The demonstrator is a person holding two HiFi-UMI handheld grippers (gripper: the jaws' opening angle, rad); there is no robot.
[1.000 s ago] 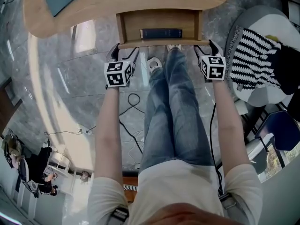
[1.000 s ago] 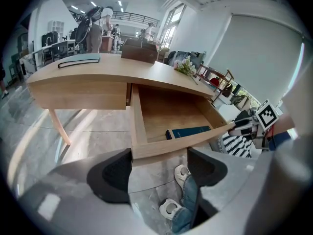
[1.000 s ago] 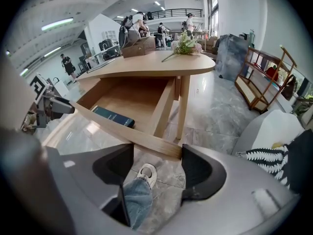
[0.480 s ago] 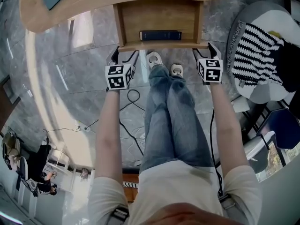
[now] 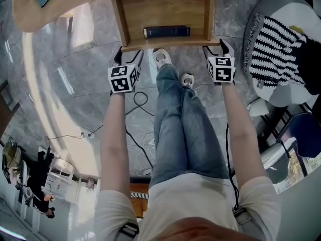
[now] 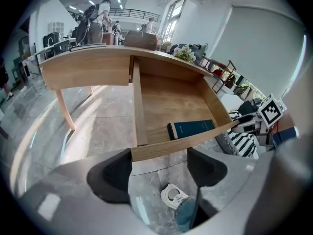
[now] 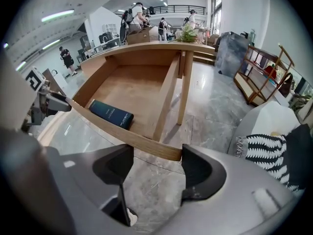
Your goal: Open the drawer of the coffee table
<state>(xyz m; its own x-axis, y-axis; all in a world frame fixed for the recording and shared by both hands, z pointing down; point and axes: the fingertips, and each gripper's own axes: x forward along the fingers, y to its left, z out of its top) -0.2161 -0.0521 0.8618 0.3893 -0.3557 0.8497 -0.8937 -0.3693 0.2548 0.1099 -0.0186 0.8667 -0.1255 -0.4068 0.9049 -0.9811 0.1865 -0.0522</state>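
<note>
Drawer [image 5: 165,43] is hanging wide open out of the pale wood counter [image 5: 70,4], and you can see right down into it. The only thing inside is a dark blue book [image 5: 166,31], lying flat just behind the front panel.

Both grippers are parked at that front panel, one at each end. The left gripper [image 5: 128,55] sits at the left corner. In its own view the jaws are spread apart and the end of the panel is right at the tips, but nothing's squeezed. The right gripper [image 5: 215,48] is the same deal at the right corner, with the jaws spread and the panel end [image 7: 168,153] just beyond them.

The person's jeans and white shoes [image 5: 163,58] are between the two grippers on the grey marble floor [image 5: 85,74]. There's a black and white striped throw [image 5: 273,49] off to the right.
</note>
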